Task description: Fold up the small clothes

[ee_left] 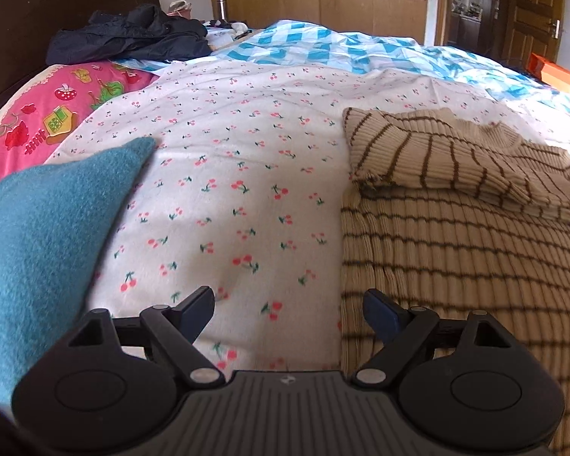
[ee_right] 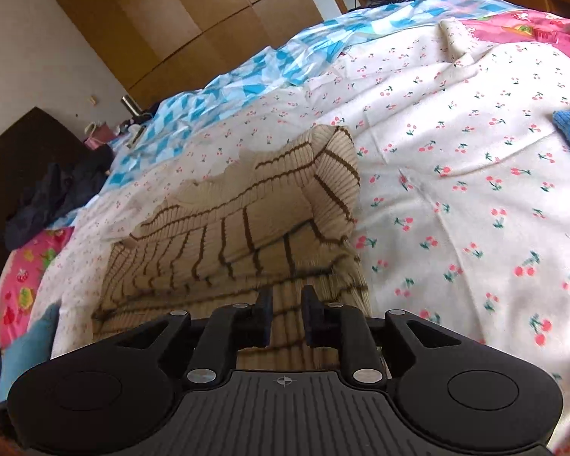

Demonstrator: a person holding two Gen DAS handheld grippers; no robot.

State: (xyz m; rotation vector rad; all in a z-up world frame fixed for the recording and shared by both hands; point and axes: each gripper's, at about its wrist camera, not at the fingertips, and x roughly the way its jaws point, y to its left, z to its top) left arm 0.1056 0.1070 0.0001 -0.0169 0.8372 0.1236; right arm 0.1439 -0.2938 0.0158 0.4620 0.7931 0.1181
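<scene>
Beige ribbed knit with brown stripes: a small sweater (ee_left: 475, 228), lay on the cherry-print sheet (ee_left: 228, 174), one sleeve (ee_left: 418, 152) folded across the body. Left gripper (ee_left: 288, 315) tilted downward over the bed, jaws spread wide, nothing between them; left finger (ee_left: 195, 313) above the sheet, right finger (ee_left: 382, 315) above the sweater's left edge. Hard to tell whether touching the cloth or only hovering. Right gripper (ee_right: 287, 317) also angled down, rolled to one side, jaws narrow with a small gap. Between the fingers only the sweater's (ee_right: 239, 235) lower part seen behind; no fabric pinched. Folded sleeve (ee_right: 323, 174) well ahead of this gripper. Teal woolly cloth (ee_left: 45, 235) lay apart on the left, beside a pink printed pillow (ee_left: 49, 114).
</scene>
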